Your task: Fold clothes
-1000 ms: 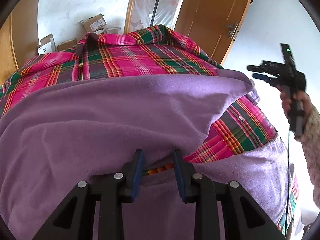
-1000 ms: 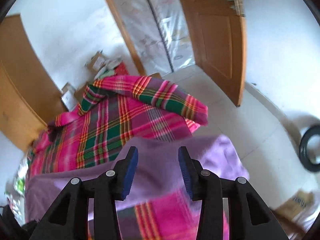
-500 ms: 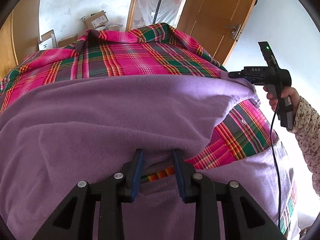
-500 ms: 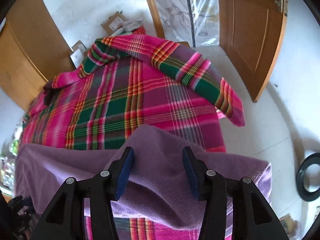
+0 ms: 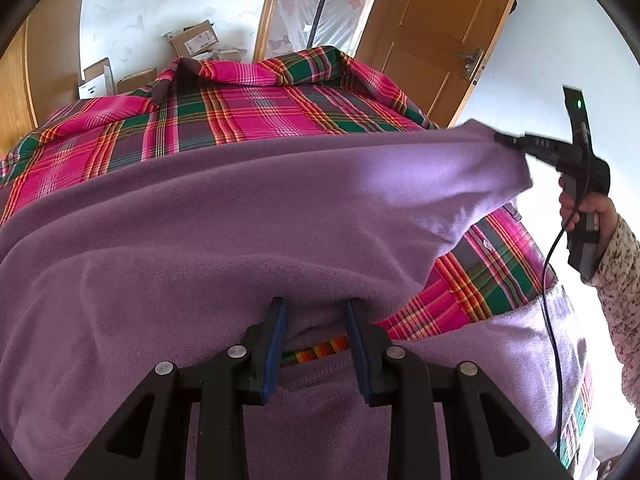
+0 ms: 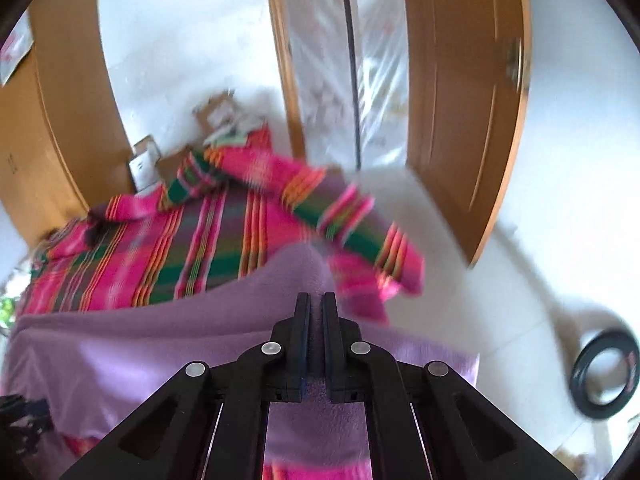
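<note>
Both wrist cameras sat close above the purple garment (image 5: 240,220), facing forward. They shared the plaid cloth (image 6: 160,260) and wooden door (image 5: 432,40).

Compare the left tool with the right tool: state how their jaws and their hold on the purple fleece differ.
The left tool has its jaws apart, straddling a fold of the purple fleece without clamping it; the right tool has its jaws closed on the fleece's corner. The left tool sits low on the fabric; the right tool holds its corner raised above the plaid shirt. Both are black with blue pads.
</note>
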The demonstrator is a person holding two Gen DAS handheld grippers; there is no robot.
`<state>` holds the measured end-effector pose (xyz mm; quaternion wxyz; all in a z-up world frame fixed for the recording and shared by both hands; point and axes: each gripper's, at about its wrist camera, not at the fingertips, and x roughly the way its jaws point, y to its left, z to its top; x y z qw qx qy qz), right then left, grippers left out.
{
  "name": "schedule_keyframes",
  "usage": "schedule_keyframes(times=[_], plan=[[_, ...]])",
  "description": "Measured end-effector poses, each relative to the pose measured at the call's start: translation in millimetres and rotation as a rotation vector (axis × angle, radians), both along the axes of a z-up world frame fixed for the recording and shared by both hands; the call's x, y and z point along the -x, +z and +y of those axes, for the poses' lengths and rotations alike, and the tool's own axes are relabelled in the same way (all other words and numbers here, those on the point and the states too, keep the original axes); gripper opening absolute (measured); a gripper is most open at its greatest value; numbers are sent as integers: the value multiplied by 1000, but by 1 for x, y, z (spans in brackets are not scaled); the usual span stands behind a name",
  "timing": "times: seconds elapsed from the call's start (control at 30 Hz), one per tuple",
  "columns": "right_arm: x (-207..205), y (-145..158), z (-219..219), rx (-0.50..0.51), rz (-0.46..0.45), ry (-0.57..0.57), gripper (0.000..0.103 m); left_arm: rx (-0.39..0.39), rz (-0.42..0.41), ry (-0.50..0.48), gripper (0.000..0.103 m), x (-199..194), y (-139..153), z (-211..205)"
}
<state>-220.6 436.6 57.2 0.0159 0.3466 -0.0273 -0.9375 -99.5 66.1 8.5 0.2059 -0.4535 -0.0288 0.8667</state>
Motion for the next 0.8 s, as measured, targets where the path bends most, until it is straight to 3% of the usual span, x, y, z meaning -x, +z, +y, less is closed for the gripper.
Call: schedule_keyframes(times=[0.1,0.27,0.3,0.37,0.43,0.57,0.8], plan=[[20,-6,-4,-18,-27,-8,6,0,-1,3,31,0,0,0],[42,-38,-3,35,-160,-27,8,3,-1,-1,31,0,0,0],[40,-39,2,62,-166,-30,9,4,-1,-1,31,0,0,0],[34,-39,13,105,-163,-47,22,11,0,1,31,0,0,1],[25,-32,27,150,-137,-57,27,25,2,3,31,0,1,4],[1,-19,52,189,-91,-94,30,67,18,2,31,-1,2,11],[-36,-48,94,304,-164,-165,39,64,11,12,31,1,1,11]])
